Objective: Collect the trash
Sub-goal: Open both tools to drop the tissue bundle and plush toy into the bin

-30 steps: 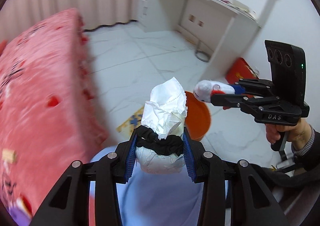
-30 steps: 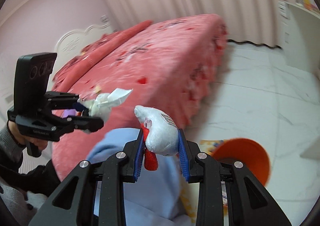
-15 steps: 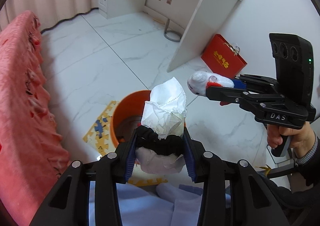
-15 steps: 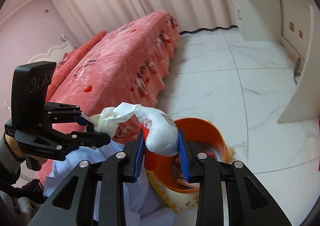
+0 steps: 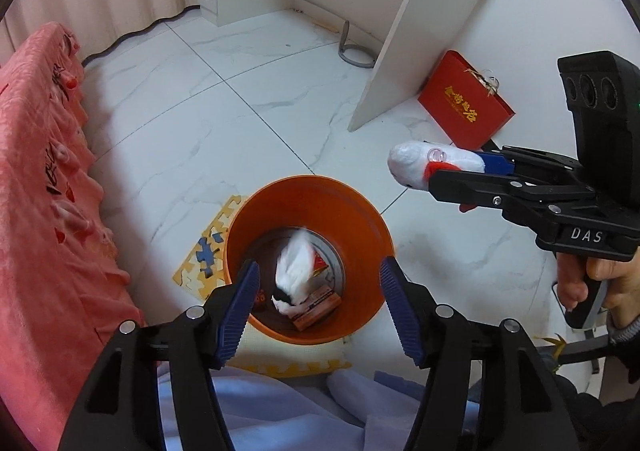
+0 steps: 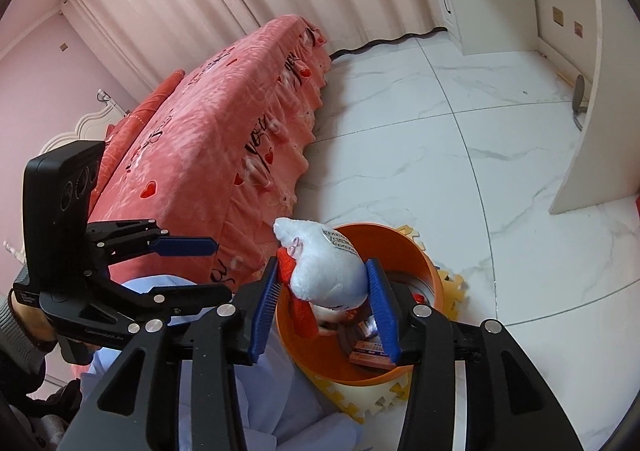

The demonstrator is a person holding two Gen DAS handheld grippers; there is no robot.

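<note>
- My left gripper (image 5: 320,303) sits at the bottom of the left wrist view, over the orange bin (image 5: 372,235); its jaws are opening and nothing is between the blue pads (image 5: 240,307).
- A crumpled white tissue wad (image 5: 294,275) with a black band shows blurred inside the bin, in the lower middle of that frame, above a small orange carton (image 5: 316,305) on the bin floor.
- My right gripper (image 6: 324,303) is low in the centre of the right wrist view, over the near rim of the bin (image 6: 424,271). Its jaws are opening too, with a white plush toy (image 6: 328,271) with red trim between them; the right pad (image 6: 382,307) touches its side, and I cannot tell whether the left pad does.
- In the left wrist view the same toy (image 5: 424,167) is at right centre, sticking out past the right gripper's (image 5: 460,175) fingertips, beside the bin rather than over its mouth.
- The bin stands on a yellow foam puzzle mat (image 5: 204,263) on white marble tile (image 5: 224,123).
- A pink bedspread (image 5: 44,211) fills the left edge; a red gift bag (image 5: 464,107) leans against the wall at upper right, next to a white desk panel (image 5: 404,35).
</note>
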